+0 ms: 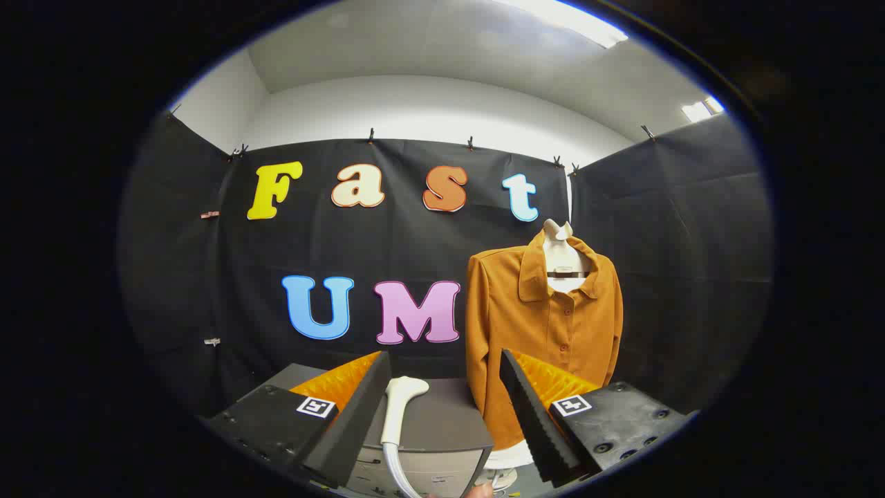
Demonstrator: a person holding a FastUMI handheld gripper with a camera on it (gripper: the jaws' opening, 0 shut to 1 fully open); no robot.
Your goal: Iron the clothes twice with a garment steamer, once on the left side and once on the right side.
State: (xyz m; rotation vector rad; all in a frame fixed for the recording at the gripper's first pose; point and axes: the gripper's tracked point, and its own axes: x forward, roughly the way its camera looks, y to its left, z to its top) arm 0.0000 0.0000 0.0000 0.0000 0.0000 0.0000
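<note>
Rust-orange fabric marks the main garment: a long-sleeved, collared shirt [546, 325] with a row of matching buttons down its front. It hangs on a white mannequin torso [561, 252], whose neck shows above the open collar. The shirt stands beyond the tongs, ahead of the right finger and a little to its inner side, and it faces the camera upright against the black cloth wall of the booth.

The tongs [442, 408] are a hand-held two-finger gripper. Its two dark, wedge-shaped fingers [356, 415] reach forward from below, each with orange padding on the outer side and a small square black-and-white marker on its block. The right finger has a ridged inner face. The fingers stand wide apart and hold nothing; neither one touches anything.

Between the fingers, just ahead of them and nearer the left one, lies a white garment steamer head [399, 408]. Its rounded nozzle end points away from the camera, its handle runs back toward the tongs, and a pale hose curves down from the handle's near end. The steamer rests on top of a dark grey cabinet [449, 422], whose lighter front panel shows below. The cabinet's top spans the gap between the fingers, and its right edge sits just beside the hanging shirt's lower hem.

A fingertip [477, 492] shows at the very bottom, below the cabinet.
</note>
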